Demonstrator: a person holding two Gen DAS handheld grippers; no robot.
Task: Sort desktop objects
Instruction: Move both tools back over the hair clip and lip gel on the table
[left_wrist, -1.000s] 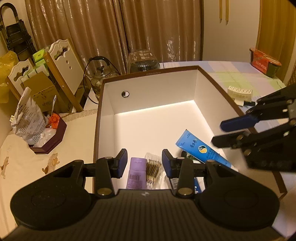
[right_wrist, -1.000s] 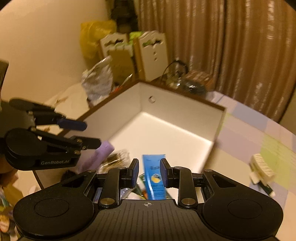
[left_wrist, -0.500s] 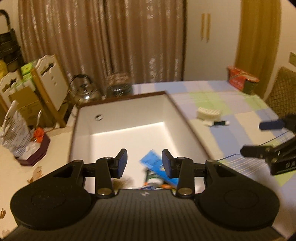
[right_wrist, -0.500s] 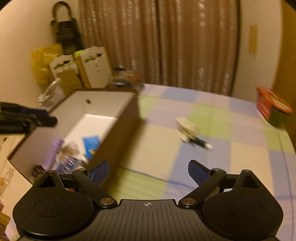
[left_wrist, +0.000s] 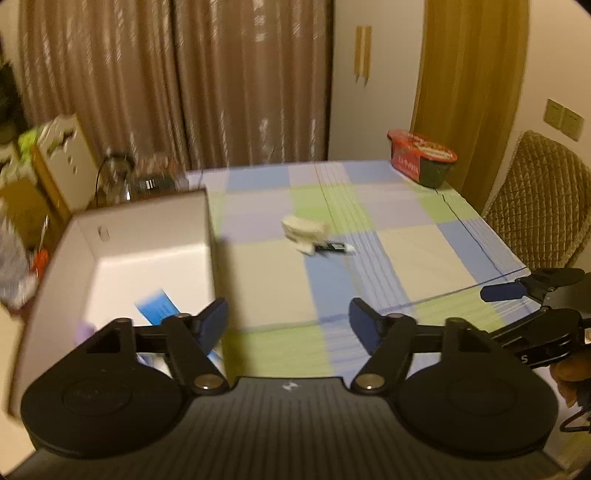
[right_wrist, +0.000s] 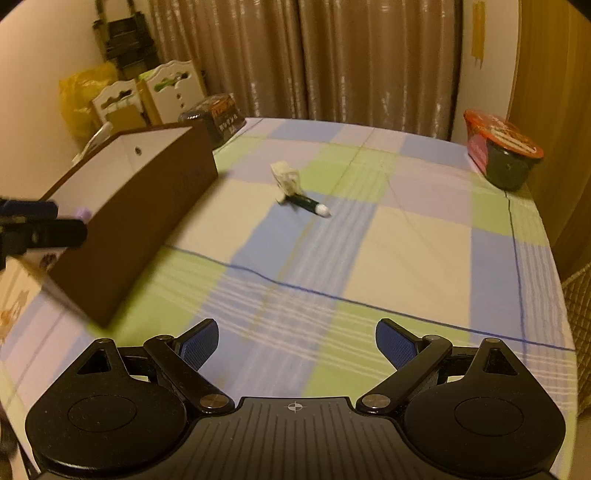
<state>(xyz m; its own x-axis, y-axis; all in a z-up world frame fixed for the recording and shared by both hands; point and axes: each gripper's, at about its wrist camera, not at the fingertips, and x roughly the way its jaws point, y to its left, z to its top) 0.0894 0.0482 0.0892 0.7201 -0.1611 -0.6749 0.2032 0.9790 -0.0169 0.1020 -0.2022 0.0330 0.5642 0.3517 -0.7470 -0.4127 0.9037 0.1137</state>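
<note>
Brown outside, white inside: an open-topped box (right_wrist: 147, 206) sits at the left end of the table, on a checked cloth (right_wrist: 388, 251) of blue, green and cream squares. Inside it, in the left wrist view, a blue tube (left_wrist: 159, 306) lies on the white floor and a lilac item (left_wrist: 84, 331) sits near the front corner; both are smeared by motion, so no print can be read. A small round hole (left_wrist: 103, 233) marks the far inner wall.

Out on the cloth, well apart from the box, a cream-white ridged object (right_wrist: 286, 177) lies touching a dark pen-like item with a white tip (right_wrist: 309, 205). Neither is in the box.

Writing: the red-lidded dark bowl (right_wrist: 504, 155) at the far right edge of the table carries white lettering on its red band, too blurred to read. A dark packet (right_wrist: 218, 118) behind the box shows orange and white characters, not legible. The right gripper's body, seen from the left wrist camera, shows a lone "S".

Left gripper (left_wrist: 288, 323): jaws spread wide, nothing between them, held over the box's right wall and the cloth beside it. Right gripper (right_wrist: 297, 345): jaws likewise spread and empty, over the near part of the cloth. A quilted chair back (left_wrist: 539, 206) stands at the table's right side.
</note>
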